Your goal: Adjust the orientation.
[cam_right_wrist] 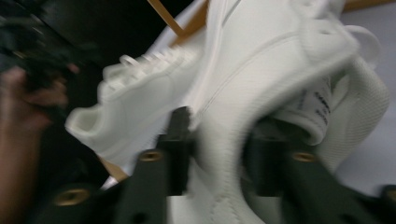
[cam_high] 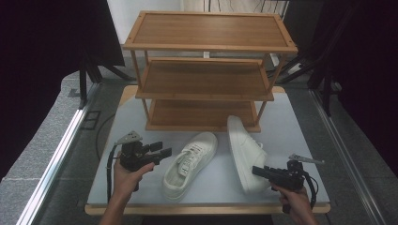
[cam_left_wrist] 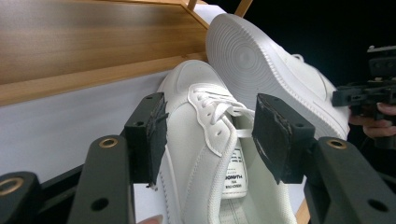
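Note:
Two white sneakers lie on the table in front of a wooden shoe rack (cam_high: 206, 29). The left shoe (cam_high: 190, 161) (cam_left_wrist: 196, 93) stands upright, toe toward the rack. My left gripper (cam_high: 165, 153) (cam_left_wrist: 210, 135) is open just left of it, with the laced upper seen between its spread pads (cam_left_wrist: 275, 135), which stand clear of it. The right shoe (cam_high: 244, 150) (cam_right_wrist: 261, 60) lies on its side, sole (cam_left_wrist: 252, 56) facing left. My right gripper (cam_high: 257, 171) (cam_right_wrist: 219, 149) is shut on its heel collar, one jaw outside and one inside the opening; that view is blurred.
The rack has three shelves, and its lowest shelf (cam_high: 202, 115) is right behind the shoes' toes. The grey table top (cam_high: 300, 126) ends in a wooden front edge (cam_high: 206, 209) near my hands. Dark curtains and metal rails flank the table.

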A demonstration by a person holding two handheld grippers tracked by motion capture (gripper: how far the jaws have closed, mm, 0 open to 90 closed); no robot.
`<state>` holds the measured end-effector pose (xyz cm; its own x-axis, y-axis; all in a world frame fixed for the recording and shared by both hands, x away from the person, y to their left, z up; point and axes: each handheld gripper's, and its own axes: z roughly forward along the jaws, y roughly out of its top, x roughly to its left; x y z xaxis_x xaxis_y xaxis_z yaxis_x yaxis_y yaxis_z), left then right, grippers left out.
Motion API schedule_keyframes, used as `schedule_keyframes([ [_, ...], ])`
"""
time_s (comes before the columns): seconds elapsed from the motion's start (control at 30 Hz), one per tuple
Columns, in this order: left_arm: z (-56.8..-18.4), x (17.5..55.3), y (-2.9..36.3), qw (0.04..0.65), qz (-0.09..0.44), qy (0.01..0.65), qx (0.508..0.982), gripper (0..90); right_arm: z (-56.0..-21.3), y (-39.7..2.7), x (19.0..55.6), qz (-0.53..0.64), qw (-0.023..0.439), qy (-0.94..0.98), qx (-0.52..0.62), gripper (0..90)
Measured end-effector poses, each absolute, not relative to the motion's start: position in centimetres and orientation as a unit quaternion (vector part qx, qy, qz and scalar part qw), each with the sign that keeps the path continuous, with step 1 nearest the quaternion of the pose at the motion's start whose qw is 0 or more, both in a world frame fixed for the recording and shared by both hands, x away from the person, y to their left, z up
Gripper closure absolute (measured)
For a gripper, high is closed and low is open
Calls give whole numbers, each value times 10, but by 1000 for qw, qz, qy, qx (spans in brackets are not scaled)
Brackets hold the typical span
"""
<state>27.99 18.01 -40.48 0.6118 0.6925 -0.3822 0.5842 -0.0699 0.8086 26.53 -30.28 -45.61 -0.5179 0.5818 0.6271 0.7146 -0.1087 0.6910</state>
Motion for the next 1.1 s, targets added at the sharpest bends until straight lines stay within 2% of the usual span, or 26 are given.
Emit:
schedule_keyframes([
  [0.07,-405,280,181,524,52,438,729,447,-451,-297,264,-567,55,-665,-483,756],
  [0.3,-403,279,187,527,55,442,724,448,-421,-293,246,-485,-74,-738,-464,776],
  [0.4,-403,279,186,527,55,441,724,448,-415,-302,238,-459,-103,-751,-463,773],
  [0.6,-403,279,183,526,54,439,726,448,-412,-312,226,-435,-125,-759,-468,752],
  [0.8,-403,279,184,527,54,439,726,447,-408,-286,222,-391,-170,-787,-447,726],
  [0.87,-403,279,185,528,55,439,725,448,-408,-277,220,-373,-186,-796,-438,692],
  [0.97,-402,279,186,529,56,438,724,448,-409,-272,218,-394,-163,-799,-425,615],
  [1.0,-401,278,186,529,55,438,724,447,-409,-272,218,-405,-157,-792,-428,644],
  [1.1,-401,278,185,529,56,438,725,448,-409,-277,219,-393,-181,-786,-442,647],
])
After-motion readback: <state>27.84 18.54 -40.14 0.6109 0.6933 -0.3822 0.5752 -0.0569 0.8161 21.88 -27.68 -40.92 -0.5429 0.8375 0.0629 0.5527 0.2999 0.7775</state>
